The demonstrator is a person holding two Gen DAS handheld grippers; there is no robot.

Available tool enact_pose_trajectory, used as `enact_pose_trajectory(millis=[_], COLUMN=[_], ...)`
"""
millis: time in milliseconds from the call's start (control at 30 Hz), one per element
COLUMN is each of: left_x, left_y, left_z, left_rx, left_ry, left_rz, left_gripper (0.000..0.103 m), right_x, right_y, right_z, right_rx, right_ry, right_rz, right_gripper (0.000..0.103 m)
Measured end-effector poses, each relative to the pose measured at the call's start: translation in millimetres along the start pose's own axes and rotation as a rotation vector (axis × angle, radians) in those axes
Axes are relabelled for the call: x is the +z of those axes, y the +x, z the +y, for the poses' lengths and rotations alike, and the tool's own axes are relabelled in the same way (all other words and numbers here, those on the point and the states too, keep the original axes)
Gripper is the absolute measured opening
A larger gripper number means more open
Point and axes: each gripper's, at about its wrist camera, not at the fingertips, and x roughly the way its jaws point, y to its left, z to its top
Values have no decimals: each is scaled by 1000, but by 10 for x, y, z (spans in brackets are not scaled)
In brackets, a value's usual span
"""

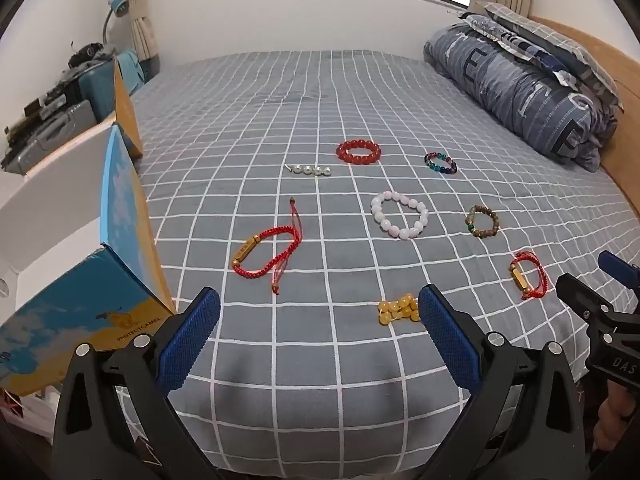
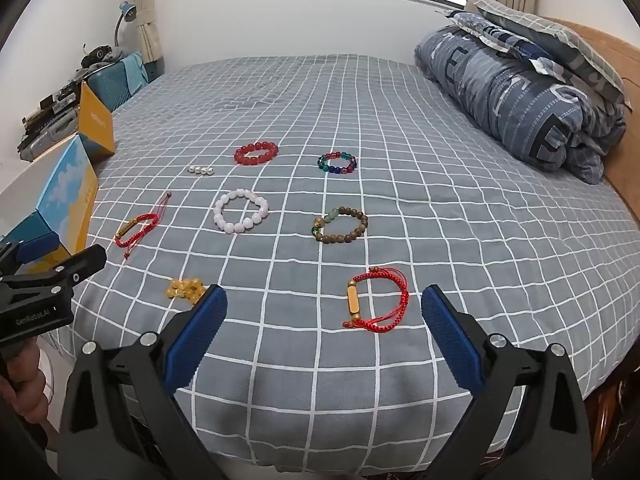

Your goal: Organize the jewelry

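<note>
Nearest the left wrist camera, the left gripper (image 1: 318,312) hangs released, jaws spread wide over the checked bedsheet (image 1: 280,360), with the amber bead cluster (image 1: 398,309) just beside its right finger. That cluster looks light, hard and prone to roll, so pinching across its bunched middle seems safest. Further out lies a red cord bracelet (image 1: 266,254), limp and soft, best taken at its stiff gold bar. From the right wrist camera, the right gripper (image 2: 324,312) is likewise released, empty, with a second red cord bracelet (image 2: 376,300) between its fingers; the open box (image 2: 68,200) waits at the bed's left edge.
</note>
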Motion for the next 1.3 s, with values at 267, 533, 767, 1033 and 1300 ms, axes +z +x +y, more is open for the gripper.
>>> enact_pose_trajectory(millis=[267, 533, 767, 1033, 1300], left_x=[36, -22, -25, -42, -63], left_y=[7, -30, -52, -63, -70], left_z=[-2, -26, -25, -47, -68], left_rx=[10, 14, 5, 0, -4], left_ry=[2, 12, 7, 8, 8], left_rz=[-9, -20, -22, -20, -19], left_gripper=[97, 98, 97, 98, 98], right_x=[-12, -29, -21, -26, -27], right_y=[-1, -5, -9, -15, -14], right_z=[-11, -18, -18, 2, 17], right_rx=[4, -2, 1, 4, 2], right_ry=[10, 9, 11, 7, 3], right_rz=[-16, -17, -15, -14, -12], right_gripper=[94, 93, 93, 93, 93])
